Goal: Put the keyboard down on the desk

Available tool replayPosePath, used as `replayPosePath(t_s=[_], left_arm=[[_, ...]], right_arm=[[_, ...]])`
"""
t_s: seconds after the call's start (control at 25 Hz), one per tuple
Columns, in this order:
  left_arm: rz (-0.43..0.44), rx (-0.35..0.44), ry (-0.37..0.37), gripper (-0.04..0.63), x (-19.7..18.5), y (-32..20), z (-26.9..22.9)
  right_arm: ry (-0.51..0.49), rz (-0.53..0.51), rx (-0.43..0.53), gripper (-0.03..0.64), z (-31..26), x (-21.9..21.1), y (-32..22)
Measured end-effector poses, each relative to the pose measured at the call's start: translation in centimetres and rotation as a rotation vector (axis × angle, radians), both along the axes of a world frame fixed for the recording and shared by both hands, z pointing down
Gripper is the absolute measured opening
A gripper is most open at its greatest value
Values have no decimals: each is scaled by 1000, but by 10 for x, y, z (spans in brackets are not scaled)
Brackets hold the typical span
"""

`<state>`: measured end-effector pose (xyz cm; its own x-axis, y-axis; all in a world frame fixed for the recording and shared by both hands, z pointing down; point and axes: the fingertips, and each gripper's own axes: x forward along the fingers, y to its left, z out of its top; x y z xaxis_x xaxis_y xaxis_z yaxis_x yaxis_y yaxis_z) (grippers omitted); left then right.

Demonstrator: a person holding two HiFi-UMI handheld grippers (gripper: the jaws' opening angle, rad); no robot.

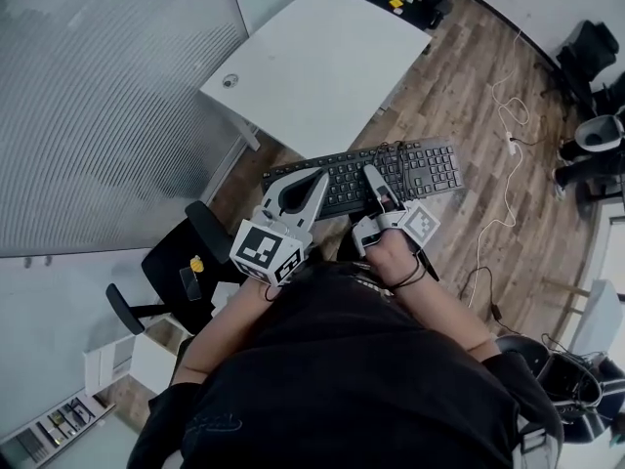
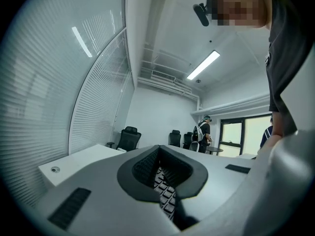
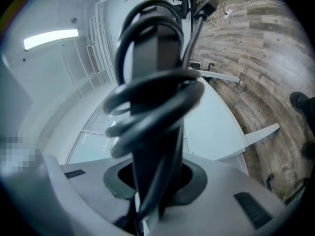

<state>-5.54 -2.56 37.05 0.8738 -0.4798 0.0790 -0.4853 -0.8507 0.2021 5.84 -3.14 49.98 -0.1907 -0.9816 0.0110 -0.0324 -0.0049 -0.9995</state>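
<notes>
The left gripper and right gripper are holding the keyboard short of the desk. The left jaws are seemingly clamping its end, and the right jaws are clamping its cable-wrapped edge.

The keyboard is seen to be black, and black too is the cable coiled round it. The desk is white. The floor is patterned in grey-brown wood planks. The left gripper and right gripper are coloured grey, with black-and-white square markers. The glass wall is finely striped.
</notes>
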Motion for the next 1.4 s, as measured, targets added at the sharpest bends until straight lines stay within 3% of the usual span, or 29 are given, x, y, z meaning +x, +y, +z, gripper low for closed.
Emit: replayPosePath(t_s=[0.2,0.4,0.96,1.4], left_arm=[[-48,-3,-12,15,1,-27,5],[-90,-5,-4,15,27,-51,5],[-210,-10,-4,15,136,-136,12],[-273,-16,-9,15,156,-150,20]], right_arm=[[-16,-46,14,95,2,-3,-33],[-6,-93,18,95,1,19,-60],[-10,-238,24,95,3,114,-158],[-32,-274,15,95,20,139,-173]])
